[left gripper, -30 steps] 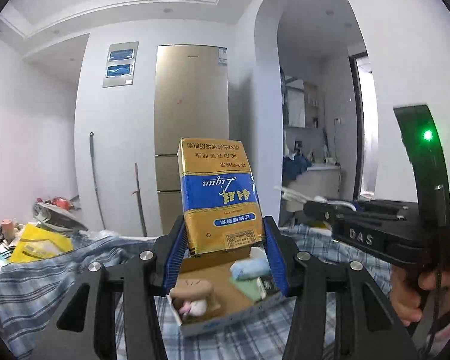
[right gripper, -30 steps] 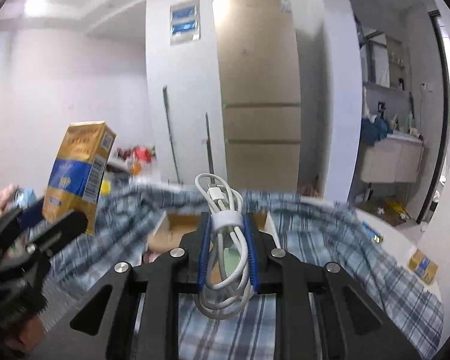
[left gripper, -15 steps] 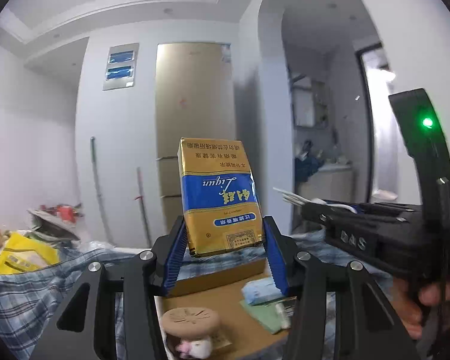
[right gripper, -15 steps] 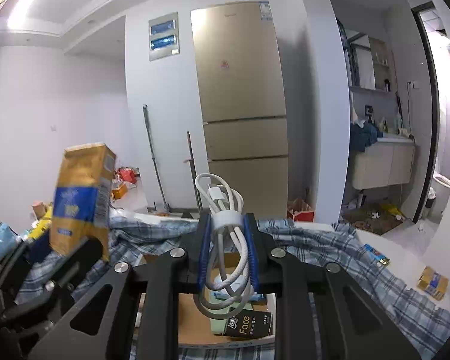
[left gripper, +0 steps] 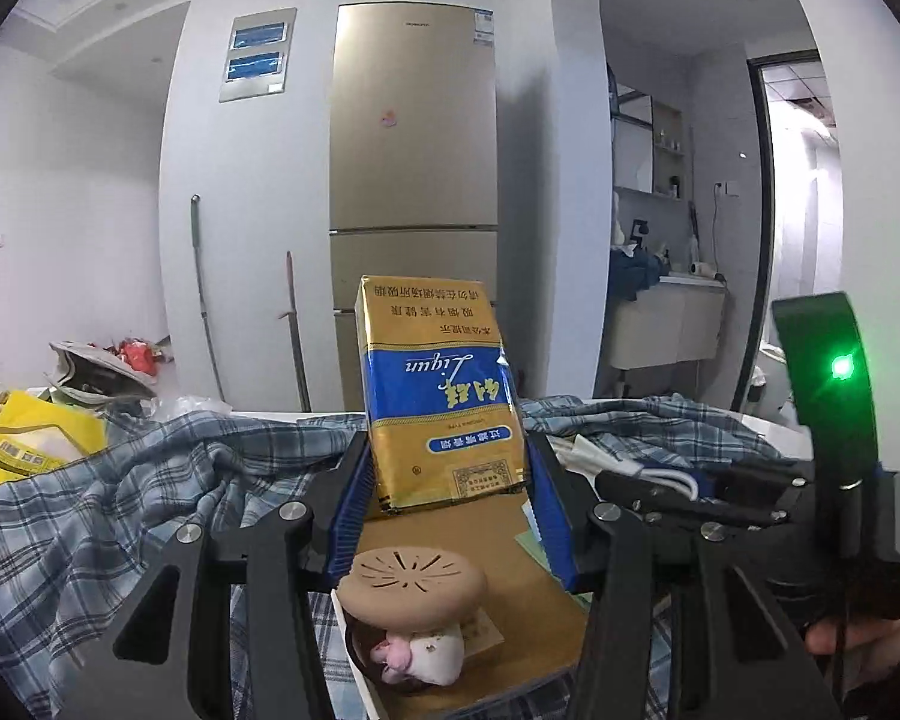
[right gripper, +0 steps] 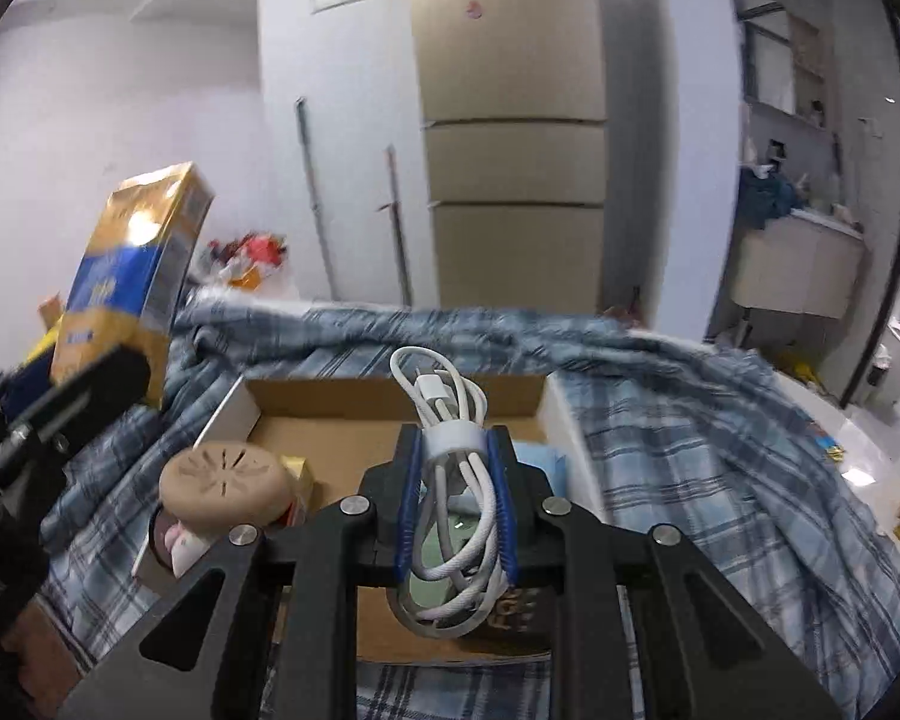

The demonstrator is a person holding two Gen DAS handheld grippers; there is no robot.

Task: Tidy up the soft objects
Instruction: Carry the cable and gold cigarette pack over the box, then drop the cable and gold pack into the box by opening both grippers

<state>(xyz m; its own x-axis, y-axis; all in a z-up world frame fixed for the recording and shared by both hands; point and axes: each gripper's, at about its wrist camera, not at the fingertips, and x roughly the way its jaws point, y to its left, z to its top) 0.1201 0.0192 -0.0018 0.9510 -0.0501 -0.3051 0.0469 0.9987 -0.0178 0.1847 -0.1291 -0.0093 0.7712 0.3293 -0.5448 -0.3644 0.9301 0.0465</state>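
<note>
My left gripper (left gripper: 447, 483) is shut on a gold and blue soft pack (left gripper: 441, 390), held upright and upside down above a shallow cardboard box (left gripper: 450, 546). The same pack (right gripper: 132, 276) shows at the left of the right wrist view. My right gripper (right gripper: 456, 483) is shut on a coiled white cable (right gripper: 450, 480) over the box (right gripper: 390, 390). Inside the box lies a tan mushroom-shaped toy (left gripper: 411, 591) (right gripper: 225, 489), a light blue packet (right gripper: 540, 459) and a dark pack under the cable. The right gripper's body (left gripper: 720, 492) crosses the left wrist view.
The box rests on a blue plaid cloth (left gripper: 120, 510) (right gripper: 690, 420) that covers the surface. A yellow bag (left gripper: 30, 444) and clutter lie at the far left. A tall fridge (left gripper: 414, 204) and a doorway to a washroom (left gripper: 672, 300) stand beyond.
Both grippers came down and forward over the box, which now sits closer and lower in both views. The pack and the cable stayed gripped.
</note>
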